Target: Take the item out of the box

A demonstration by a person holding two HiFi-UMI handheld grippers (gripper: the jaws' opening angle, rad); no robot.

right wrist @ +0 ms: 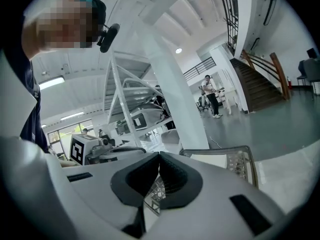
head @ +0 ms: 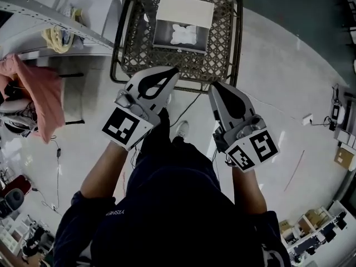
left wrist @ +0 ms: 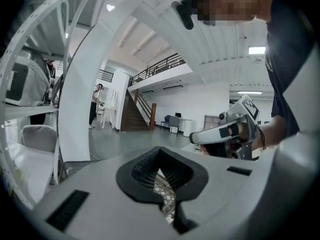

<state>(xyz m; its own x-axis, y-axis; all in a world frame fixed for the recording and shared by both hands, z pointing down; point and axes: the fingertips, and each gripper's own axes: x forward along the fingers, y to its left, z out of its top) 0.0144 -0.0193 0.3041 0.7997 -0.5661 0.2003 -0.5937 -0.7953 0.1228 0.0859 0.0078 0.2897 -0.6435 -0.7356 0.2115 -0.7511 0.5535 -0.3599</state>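
Both claws are closed with nothing in them. I hold left gripper (head: pixel 173 71) and right gripper (head: pixel 214 85) side by side near the wire basket (head: pixel 225 57). Only the head view shows the white item (head: pixel 184 34), lying in the open box (head: pixel 184 11) inside the basket. The gripper views catch just mesh.

A dark woven-lattice table (head: pixel 219 60) sat on the pale glossy floor (head: pixel 278 65), with a thin black cable (head: pixel 192 102) trailing off its near edge. Over on the left, a pink cloth (head: pixel 41 93) hung below a grey metal shelf (head: pixel 33 7) holding a cream coiled rope (head: pixel 54 38).
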